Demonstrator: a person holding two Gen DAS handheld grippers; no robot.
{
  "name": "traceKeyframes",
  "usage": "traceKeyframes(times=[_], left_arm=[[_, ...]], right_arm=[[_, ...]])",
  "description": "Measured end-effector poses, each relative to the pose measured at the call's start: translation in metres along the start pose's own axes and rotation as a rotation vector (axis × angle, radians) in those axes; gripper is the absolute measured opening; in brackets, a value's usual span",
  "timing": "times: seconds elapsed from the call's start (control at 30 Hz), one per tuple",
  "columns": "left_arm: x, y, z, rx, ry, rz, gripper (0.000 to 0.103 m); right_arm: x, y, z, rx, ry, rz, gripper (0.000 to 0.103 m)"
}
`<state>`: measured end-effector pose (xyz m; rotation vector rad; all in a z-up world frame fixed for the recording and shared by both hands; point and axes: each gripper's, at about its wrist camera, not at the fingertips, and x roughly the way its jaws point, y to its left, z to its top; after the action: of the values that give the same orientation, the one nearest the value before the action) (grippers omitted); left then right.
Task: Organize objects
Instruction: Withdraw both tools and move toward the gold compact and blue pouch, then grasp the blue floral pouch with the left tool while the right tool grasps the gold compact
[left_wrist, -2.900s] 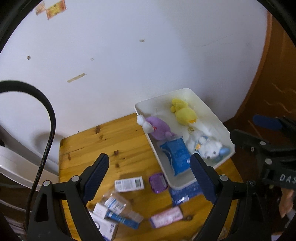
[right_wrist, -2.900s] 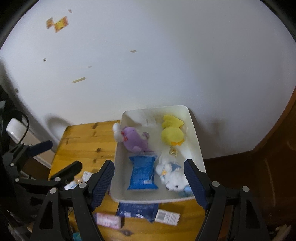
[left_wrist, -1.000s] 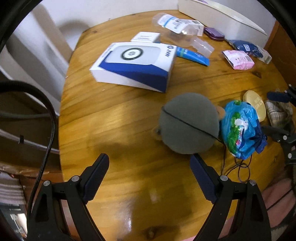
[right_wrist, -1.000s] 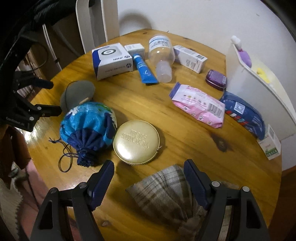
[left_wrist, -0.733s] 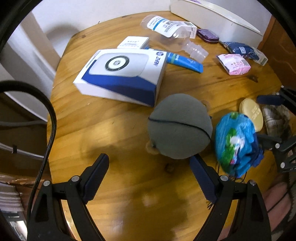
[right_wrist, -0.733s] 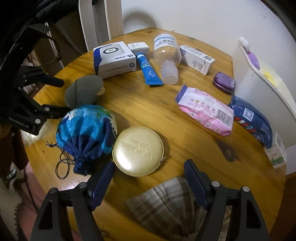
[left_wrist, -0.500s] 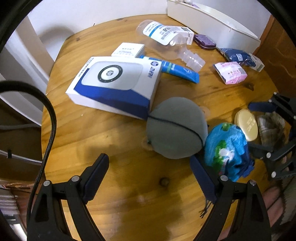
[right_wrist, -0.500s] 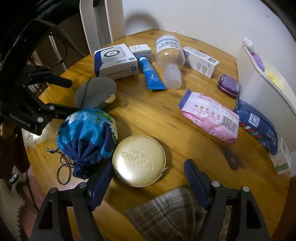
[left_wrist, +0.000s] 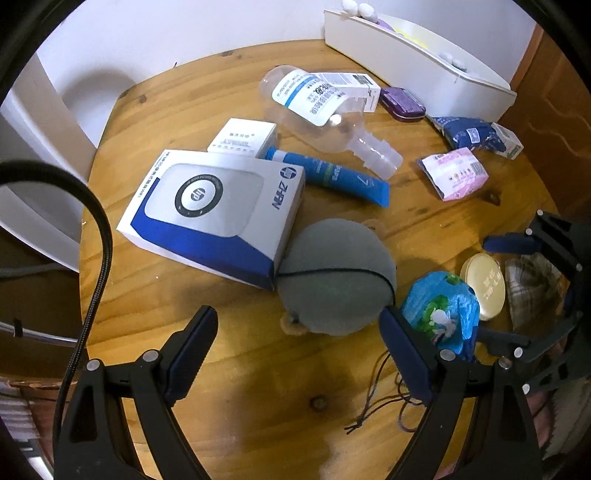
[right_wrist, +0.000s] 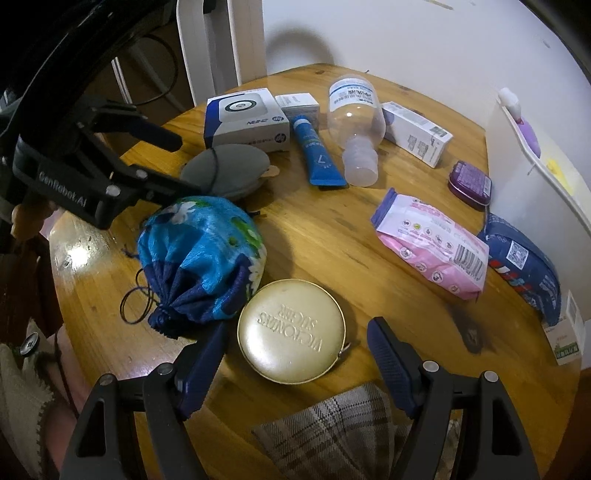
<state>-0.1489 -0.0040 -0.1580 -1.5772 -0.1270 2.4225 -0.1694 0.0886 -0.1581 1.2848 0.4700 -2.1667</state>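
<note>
Left gripper (left_wrist: 299, 341) and right gripper (right_wrist: 297, 354) both pitched steeply down over the near edge of the tabletop, jaws spread wide with nothing clamped, left one visible at the right camera's left side.

The left hand-held gripper (left_wrist: 299, 343) has drifted (jaws apart) toward the grey pouch (left_wrist: 334, 275).

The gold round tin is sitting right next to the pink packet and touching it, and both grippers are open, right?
Not quite. The gold round tin touches the blue drawstring bag, not the pink packet, which lies apart across bare wood. The right wrist view shows it. Both grippers, left and right, are open.
</note>
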Motion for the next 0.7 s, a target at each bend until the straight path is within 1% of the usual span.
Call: traceKeyframes(times=[0.1,0.13,0.17,0.23,0.37,0.5,0.63,0.7], left_arm=[[0.0,-0.001,0.001,-0.016,0.004,-0.002,0.091],[-0.001,-0.002,-0.002,-0.019,0.006,-0.003,0.091],[-0.002,-0.002,-0.003,-0.025,0.009,-0.006,0.091],[-0.004,-0.001,-0.008,-0.038,0.019,-0.006,0.091],[-0.012,0.001,-0.014,-0.072,0.017,-0.015,0.091],[-0.029,-0.002,-0.015,-0.081,-0.008,-0.053,0.091],[-0.039,-0.019,-0.013,-0.036,-0.024,-0.081,0.091],[-0.041,-0.035,-0.011,0.006,-0.025,-0.094,0.092]], right_arm=[[0.001,0.0,0.0,-0.002,-0.011,0.005,0.077],[0.0,0.0,0.0,-0.005,-0.018,0.01,0.071],[-0.002,0.0,-0.002,-0.007,-0.025,0.01,0.063],[-0.005,0.0,-0.002,-0.005,-0.029,0.021,0.056],[-0.006,-0.005,-0.001,0.021,-0.029,0.048,0.056],[-0.008,-0.01,-0.003,0.067,-0.033,0.1,0.056],[-0.013,-0.009,-0.004,0.078,-0.045,0.099,0.056],[-0.017,-0.01,-0.005,0.089,-0.053,0.103,0.056]])
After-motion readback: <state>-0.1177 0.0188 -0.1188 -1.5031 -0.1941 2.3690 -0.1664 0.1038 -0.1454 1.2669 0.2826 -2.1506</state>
